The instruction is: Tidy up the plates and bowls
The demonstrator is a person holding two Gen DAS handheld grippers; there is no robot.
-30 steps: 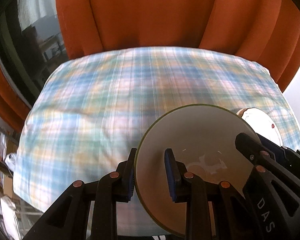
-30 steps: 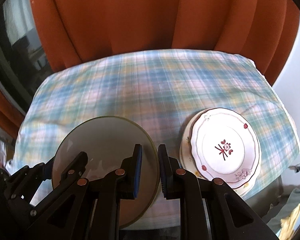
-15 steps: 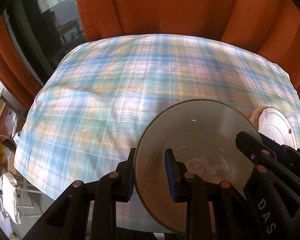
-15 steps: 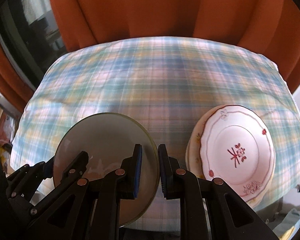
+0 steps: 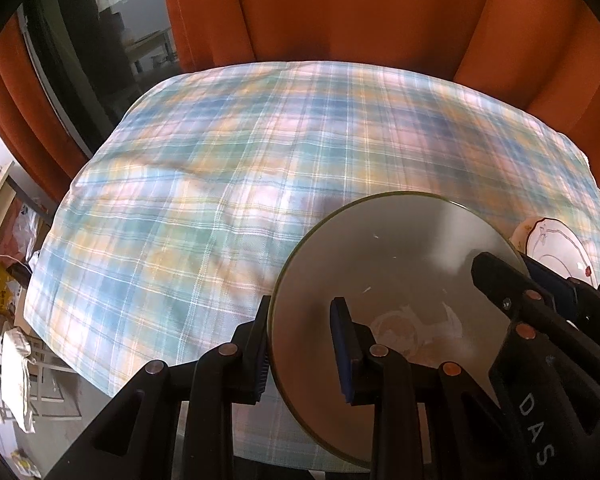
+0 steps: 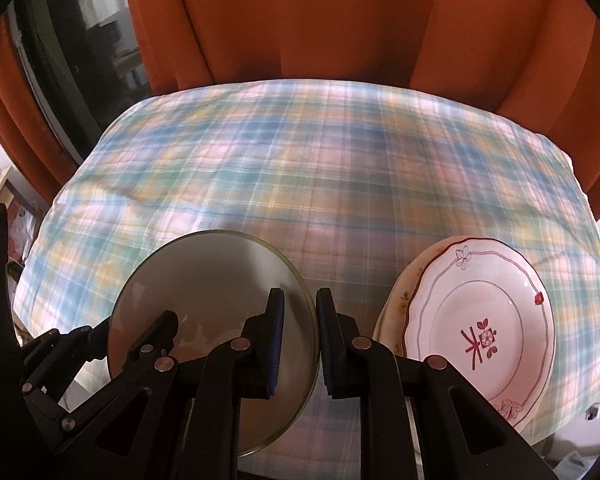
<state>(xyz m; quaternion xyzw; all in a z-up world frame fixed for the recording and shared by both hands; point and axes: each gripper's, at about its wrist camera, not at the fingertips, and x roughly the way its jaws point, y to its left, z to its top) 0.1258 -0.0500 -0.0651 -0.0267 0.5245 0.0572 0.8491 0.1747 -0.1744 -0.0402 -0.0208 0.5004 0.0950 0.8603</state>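
The green-rimmed bowl [image 5: 400, 264] was held above the plaid tablecloth [image 5: 228, 168], its opposite rims pinched by the closed left gripper [image 5: 300, 344] and right gripper [image 6: 300, 340], so uneven motion could have twisted it loose beside the stacked plates [image 6: 480, 320].

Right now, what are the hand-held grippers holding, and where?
Both hold the grey plate by its rim: left hand-held gripper on its left edge, right hand-held gripper on its right edge.

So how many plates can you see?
3, maybe more. A glass plate is held by both tongs, left and right. A floral plate lies on a cream plate at the tablecloth's right; others may hide underneath.
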